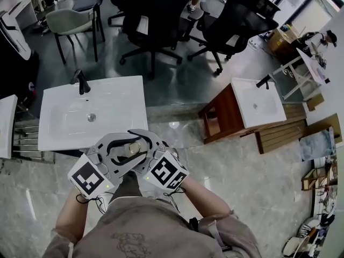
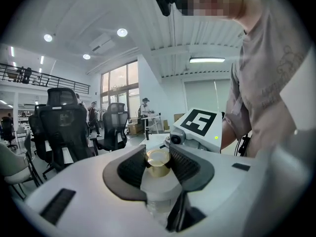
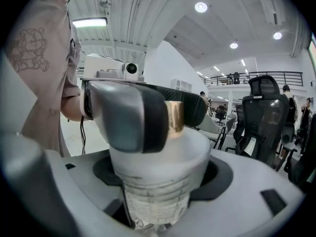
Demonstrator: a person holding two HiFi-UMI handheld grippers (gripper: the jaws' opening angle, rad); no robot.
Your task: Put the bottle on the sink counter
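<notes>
The bottle [image 3: 160, 177] is frosted white with a printed label and a gold cap [image 2: 158, 161]. It is held upright in front of the person's body, over the floor and short of the sink counter [image 1: 123, 98]. My left gripper [image 2: 158, 164] is shut on the gold cap, its dark ribbed pads [image 2: 134, 168] pressing it from both sides. My right gripper [image 3: 159, 184] is shut on the bottle's body lower down. In the head view the two grippers meet around the cap [image 1: 134, 148], and the bottle's body is hidden beneath them.
The white sink counter has a basin with a drain [image 1: 91, 117] and a black faucet [image 1: 80, 82] at its back edge. A second sink [image 1: 257, 102] on a wooden stand sits to the right. Office chairs [image 1: 153, 15] stand beyond the counter.
</notes>
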